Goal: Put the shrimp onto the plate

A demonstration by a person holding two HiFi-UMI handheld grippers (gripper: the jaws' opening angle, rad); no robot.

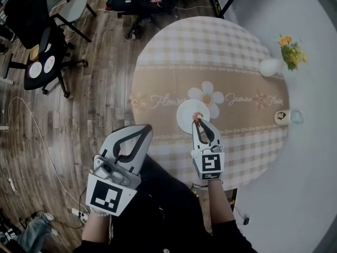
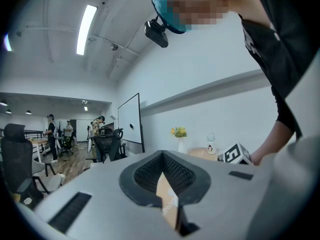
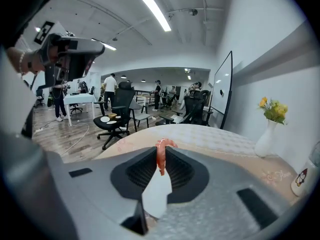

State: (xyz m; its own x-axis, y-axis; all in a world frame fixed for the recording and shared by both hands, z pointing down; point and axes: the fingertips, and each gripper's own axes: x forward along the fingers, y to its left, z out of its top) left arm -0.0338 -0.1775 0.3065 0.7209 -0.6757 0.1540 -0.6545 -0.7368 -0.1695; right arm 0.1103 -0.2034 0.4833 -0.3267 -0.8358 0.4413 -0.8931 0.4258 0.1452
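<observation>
Pinching the shrimp (image 3: 161, 156) in the right gripper (image 1: 197, 121), jaws clamped on its body, curled orange end poking past the tips. Holds it over the near side of the white plate (image 1: 184, 112); cannot tell whether touching the plate.

Hangs the left gripper (image 1: 138, 133) well left of the plate, outside the rim of the tablecloth (image 1: 221, 41), jaws pressed together with nothing gripped.

Reads "Flower" in cursive on the tablecloth band left of the plate, then "Jasmine" and "Flower" right of it. Shows a daisy print just behind the plate. Puts a mug (image 1: 283, 117) far right of the plate, with a cartoon figure on it and any wording too small to read. Puts a vase (image 1: 271, 66) of yellow flowers beyond the plate, to the right.

Head view only: plate and both grippers together. Right gripper view only: shrimp close up, office chair (image 3: 112, 124) beyond the plate. Left gripper view only: right gripper's marker cube (image 2: 235, 154), head camera (image 2: 157, 33) overhead.
</observation>
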